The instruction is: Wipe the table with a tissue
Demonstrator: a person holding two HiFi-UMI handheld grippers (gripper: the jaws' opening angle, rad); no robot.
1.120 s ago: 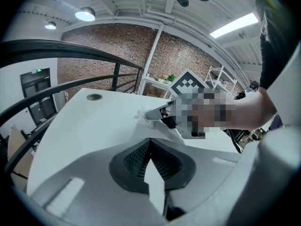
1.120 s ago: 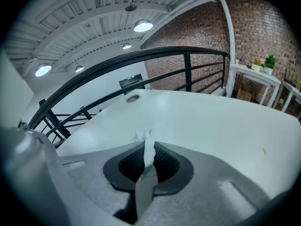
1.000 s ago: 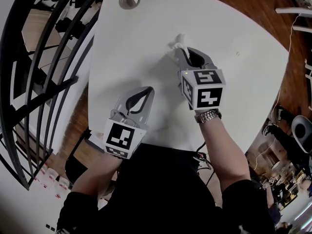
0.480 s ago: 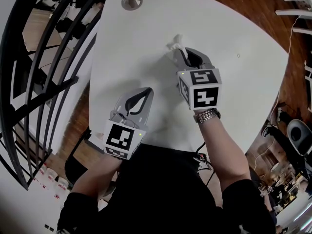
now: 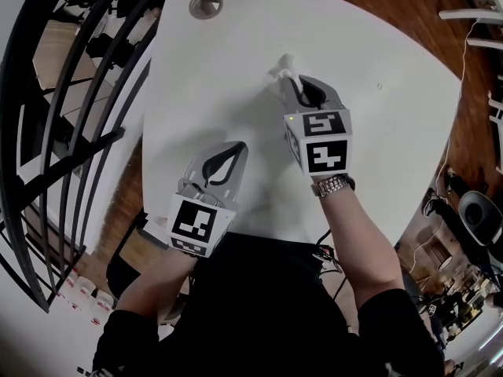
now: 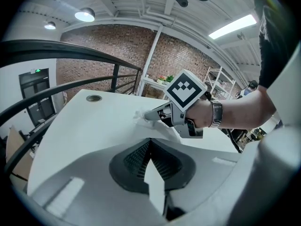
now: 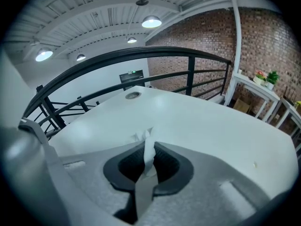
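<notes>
White tissue [image 7: 142, 136] sits pinched between the jaws of our right gripper [image 7: 148, 150]. The jaws are closed tight on a twisted strand of it, and a crumpled tuft pokes out past the tips. In the head view the right gripper [image 5: 301, 91] is out over the middle of the white table [image 5: 393, 124], and the tissue [image 5: 281, 67] shows just beyond its tips, low against the table top. The left gripper view shows the same from the side: the right gripper [image 6: 151, 115] is tilted down toward the table [image 6: 89, 126], with the tissue [image 6: 139, 115] bunched at its nose where it meets the surface.

Our left gripper [image 6: 150, 141] has its jaws brought together with nothing between them. In the head view the left gripper [image 5: 233, 151] is near the table's close edge, to the left of the right one and well apart from the tissue.

A round metal grommet [image 5: 205, 5] is set into the far end of the table, well beyond the tissue. A black railing [image 5: 71, 108] runs along the table's left side. A metal wristwatch [image 5: 335, 185] sits on our right wrist behind the gripper's marker cube [image 5: 321, 143].
</notes>
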